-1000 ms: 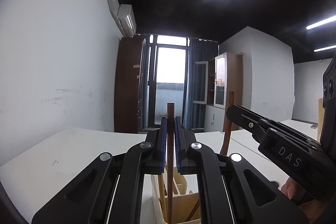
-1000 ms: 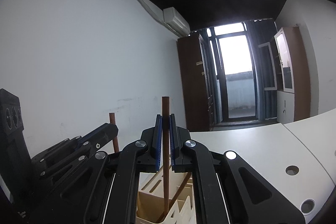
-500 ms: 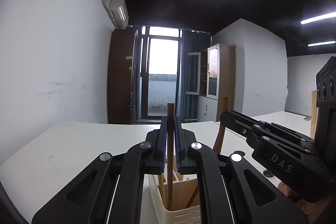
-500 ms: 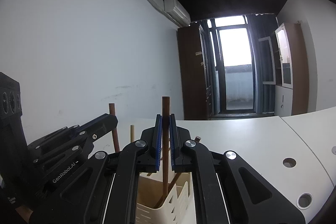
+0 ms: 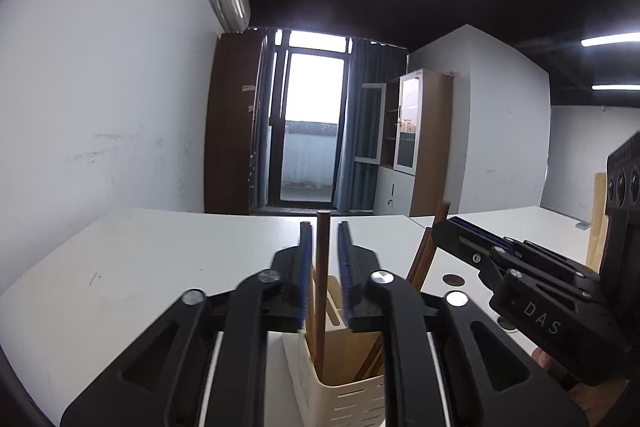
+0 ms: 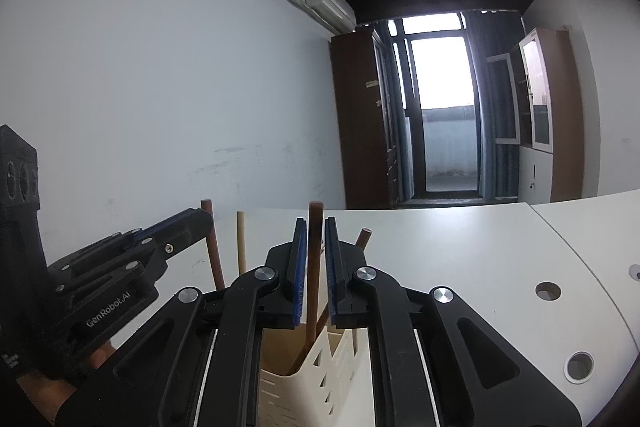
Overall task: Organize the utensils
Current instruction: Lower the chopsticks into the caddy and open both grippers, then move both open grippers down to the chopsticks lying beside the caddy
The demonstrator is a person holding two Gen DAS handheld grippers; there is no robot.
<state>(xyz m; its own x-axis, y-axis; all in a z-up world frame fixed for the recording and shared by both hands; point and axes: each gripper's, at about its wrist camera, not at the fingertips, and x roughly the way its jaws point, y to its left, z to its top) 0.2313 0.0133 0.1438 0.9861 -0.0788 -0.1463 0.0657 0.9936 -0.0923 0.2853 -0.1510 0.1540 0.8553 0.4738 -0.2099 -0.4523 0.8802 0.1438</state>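
Left claw and right claw just opened, pads slightly spread, each flanking a dark wooden stick without pressing it. Left-claw stick and right-claw stick stood upright inside the cream slotted holder, on the white bench near its close edge.

White table carrying a cream utensil holder

The holder is sitting at the bottom centre of both wrist views; round cable holes are showing at the lower right of the right view.
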